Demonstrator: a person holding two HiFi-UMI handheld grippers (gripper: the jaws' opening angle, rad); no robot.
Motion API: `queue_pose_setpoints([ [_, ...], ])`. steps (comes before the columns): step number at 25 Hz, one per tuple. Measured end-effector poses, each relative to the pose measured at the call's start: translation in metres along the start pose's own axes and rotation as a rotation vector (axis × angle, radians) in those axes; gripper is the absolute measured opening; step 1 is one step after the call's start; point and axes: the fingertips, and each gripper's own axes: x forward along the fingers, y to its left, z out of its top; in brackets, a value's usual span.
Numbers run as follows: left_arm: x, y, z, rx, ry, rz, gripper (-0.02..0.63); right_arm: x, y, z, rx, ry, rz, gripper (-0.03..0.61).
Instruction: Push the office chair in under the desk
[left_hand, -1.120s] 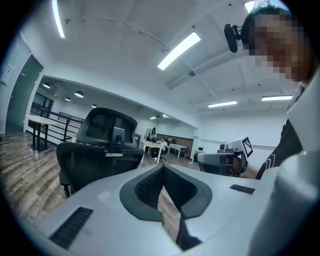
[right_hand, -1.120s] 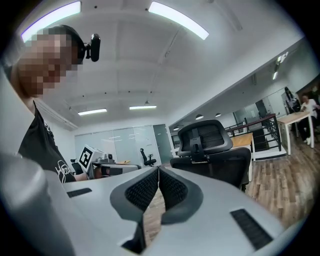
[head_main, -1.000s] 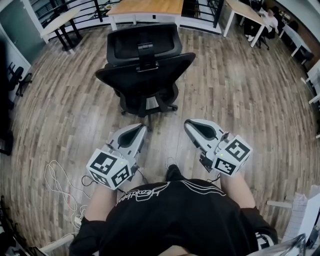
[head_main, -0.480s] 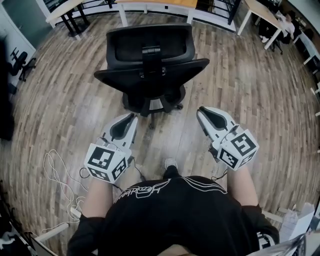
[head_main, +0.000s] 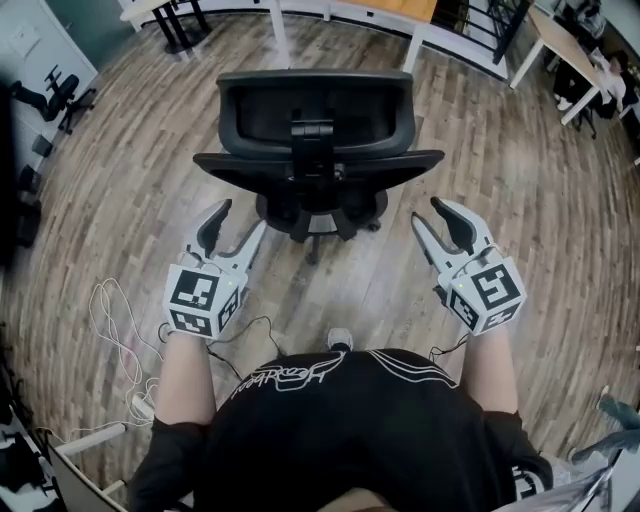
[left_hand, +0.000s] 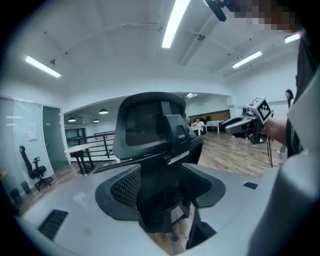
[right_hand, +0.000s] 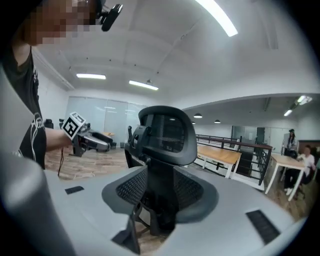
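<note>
Approach step: left gripper (head_main: 243, 215) and right gripper (head_main: 426, 208), jaws just opened and gripping nothing, flank the office chair (head_main: 315, 160). Next, probably clamp its backrest and push toward the desk (head_main: 400, 8) at the top edge.

Black office chair (head_main: 312, 150), grey claws, black-and-white marker cubes (head_main: 200, 300), brown plank floor (head_main: 130, 180)

Head view, office chair (head_main: 315, 160) taken as dial centre.
- Chair stands on the floor (head_main: 130, 190), backrest toward the wearer at 6 o'clock.
- Desk (head_main: 350, 12) at 12 o'clock, beyond the chair; chair not under it.
- Left tongs (head_main: 240, 217) at 8 o'clock, right tongs (head_main: 428, 210) at 4 o'clock, each just beside the backrest, apart from it. Both pairs of jaws have just been opening, nothing between them.
- Cables (head_main: 110, 320) on the floor at 8 o'clock, behind the left tongs.
- Second desk (head_main: 555, 40) at 2 o'clock, well apart.
- Spare chair (head_main: 60, 90) at 10 o'clock, well apart.
</note>
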Motion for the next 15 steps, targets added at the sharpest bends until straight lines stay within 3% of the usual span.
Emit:
queue_pose_setpoints([
  [3,0.009,0.019,-0.005,0.077,0.056,0.042,0.27,0.014,-0.018,-0.008,-0.102,0.058,-0.033,0.204],
  [7,0.015,0.052,-0.014,0.229,0.145,0.134,0.281,0.032,-0.043,-0.012,-0.243,0.115,-0.096,0.242],
  [15,0.053,0.098,-0.035,0.473,0.265,0.177,0.287,0.081,-0.081,-0.04,-0.532,0.287,-0.221,0.261],
])
